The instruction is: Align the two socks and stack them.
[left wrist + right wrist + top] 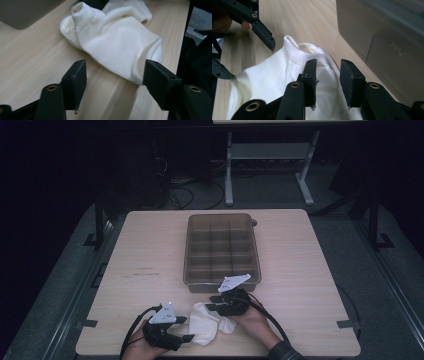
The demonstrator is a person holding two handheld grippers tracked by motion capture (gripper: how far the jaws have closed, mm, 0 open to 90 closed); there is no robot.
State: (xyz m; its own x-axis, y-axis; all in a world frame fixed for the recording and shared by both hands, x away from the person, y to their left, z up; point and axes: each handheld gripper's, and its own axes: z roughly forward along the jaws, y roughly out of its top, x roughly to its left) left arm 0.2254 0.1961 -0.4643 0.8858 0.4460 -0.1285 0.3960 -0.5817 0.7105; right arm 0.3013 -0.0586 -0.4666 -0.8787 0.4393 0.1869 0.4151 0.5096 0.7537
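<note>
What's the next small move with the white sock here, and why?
Probably close the left gripper on the white fabric sock's near edge: its jaws stand open around that edge, not pinching. The right gripper hovers open over the cuff beside the brown plastic divided bin.

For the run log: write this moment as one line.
work: white sock on table | left hand-held gripper: open at sock's edge | right hand-held gripper: open over sock | divided bin: behind
</note>
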